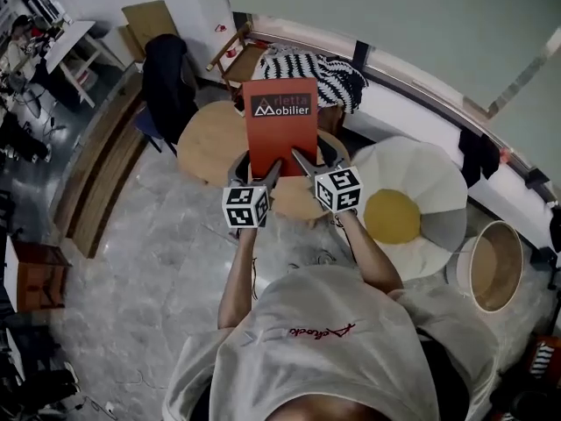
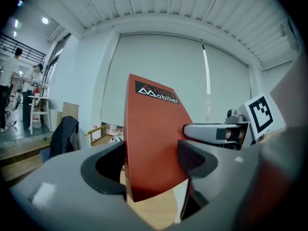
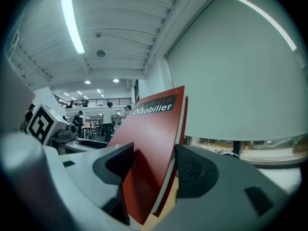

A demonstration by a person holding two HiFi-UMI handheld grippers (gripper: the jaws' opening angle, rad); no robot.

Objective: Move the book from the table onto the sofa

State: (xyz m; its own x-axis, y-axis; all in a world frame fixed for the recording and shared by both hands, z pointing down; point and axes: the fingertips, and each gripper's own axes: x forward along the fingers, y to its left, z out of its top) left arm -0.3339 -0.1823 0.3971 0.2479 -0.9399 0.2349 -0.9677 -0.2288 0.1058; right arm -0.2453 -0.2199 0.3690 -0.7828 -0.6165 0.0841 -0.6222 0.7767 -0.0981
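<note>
The book (image 1: 279, 134) is being held up over the counter (image 1: 206, 143); the lift seems done.
Its lower edge is being pinched by the jaws of the left gripper (image 1: 256, 174) and right gripper (image 1: 314, 161); the sofa (image 1: 408, 112) is not yet being reached.

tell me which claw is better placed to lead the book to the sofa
Right, probably. The left claw and right claw are both shut on the book, but the right grips the side nearer the white sofa.

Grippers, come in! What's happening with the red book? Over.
Left gripper, right gripper: both shut on red book. Book upright above round table. Striped blanket lies ahead.
</note>
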